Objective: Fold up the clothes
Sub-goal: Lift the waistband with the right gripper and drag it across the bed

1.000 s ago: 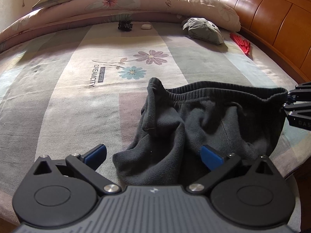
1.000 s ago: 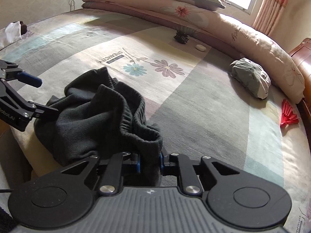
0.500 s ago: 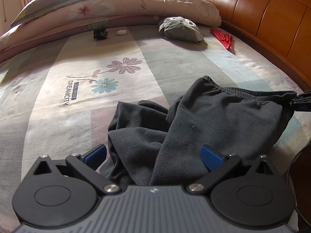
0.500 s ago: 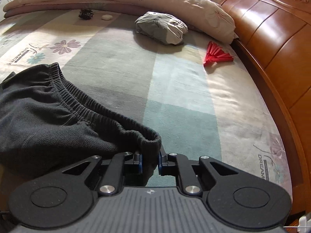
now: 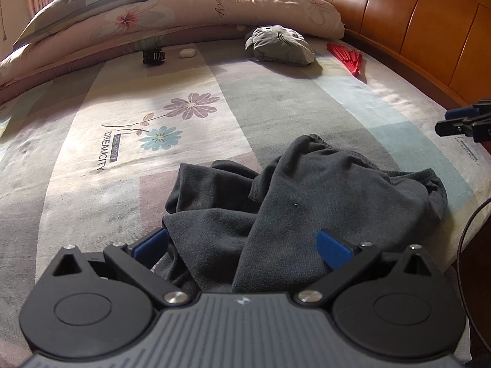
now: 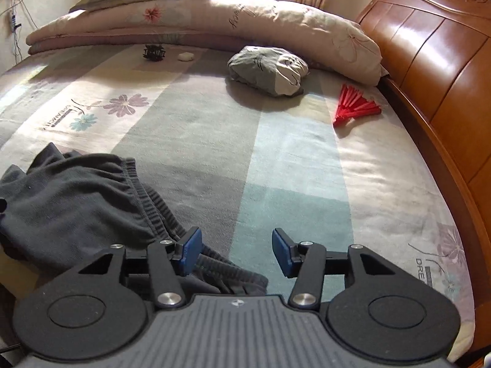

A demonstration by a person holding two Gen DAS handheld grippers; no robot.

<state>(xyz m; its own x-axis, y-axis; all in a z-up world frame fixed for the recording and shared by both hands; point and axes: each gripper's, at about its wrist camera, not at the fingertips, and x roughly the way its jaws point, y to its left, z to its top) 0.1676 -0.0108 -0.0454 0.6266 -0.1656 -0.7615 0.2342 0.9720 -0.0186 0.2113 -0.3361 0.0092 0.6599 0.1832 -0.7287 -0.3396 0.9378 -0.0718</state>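
Observation:
Dark grey trousers (image 5: 307,208) lie crumpled on the bed's near edge, waistband to the right. My left gripper (image 5: 242,245) stands open and wide over the heap; cloth lies loosely between its blue pads (image 5: 333,248), which do not press it. My right gripper (image 6: 237,248) is opening its jaws. The ribbed waistband (image 6: 159,211) has slipped free and lies under and just inside its left finger, untouched by the pads. In the left wrist view the right gripper (image 5: 460,122) hangs at the far right, clear of the trousers.
A bundled grey garment (image 6: 270,69), a red folding fan (image 6: 353,107), a black hair clip (image 6: 154,52) and a small white object (image 6: 185,57) lie toward the rolled quilt (image 6: 214,15). The wooden headboard (image 6: 445,61) runs along the right. A thin cable (image 5: 466,230) hangs off the bed's edge.
The right gripper, shut on the waistband before, has opened and let it drop onto the bed while moving off to the right. The left gripper has hardly moved.

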